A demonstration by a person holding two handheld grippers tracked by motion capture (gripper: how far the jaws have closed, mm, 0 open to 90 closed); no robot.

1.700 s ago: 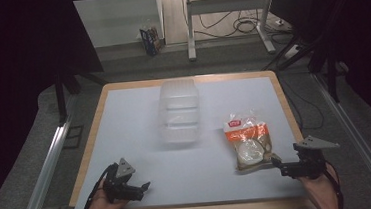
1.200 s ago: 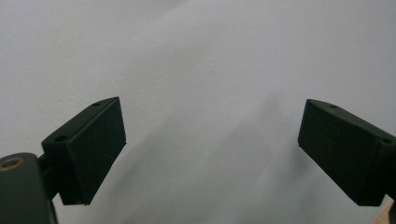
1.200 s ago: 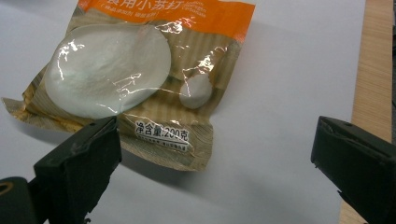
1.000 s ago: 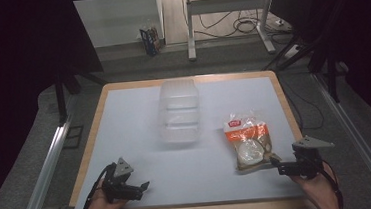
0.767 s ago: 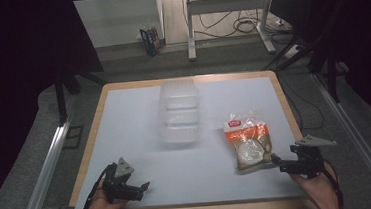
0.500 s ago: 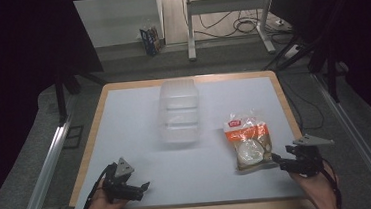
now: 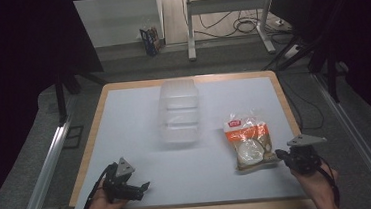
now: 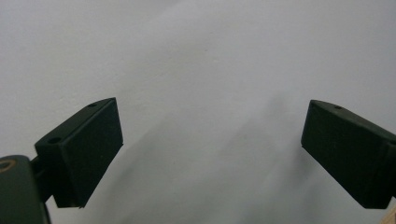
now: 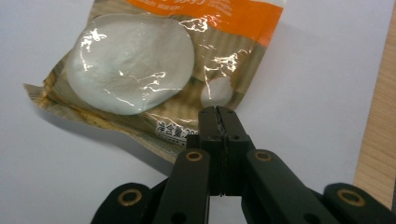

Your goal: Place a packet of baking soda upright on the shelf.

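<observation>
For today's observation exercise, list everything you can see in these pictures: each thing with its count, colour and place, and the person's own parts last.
Table: one, white top with wooden rim, centre.
Clear plastic container: one, see-through, mid-table toward the far side.
Snack packet: one, orange and brown with a white round item showing, right near side.
Metal frame: one, grey, on the floor behind the table.
Cables: several, black, floor behind.
Left gripper: one, black, near left corner, jaws wide open over bare table.
Right gripper: one, black, jaws just closed, pinching the packet's near edge.
</observation>
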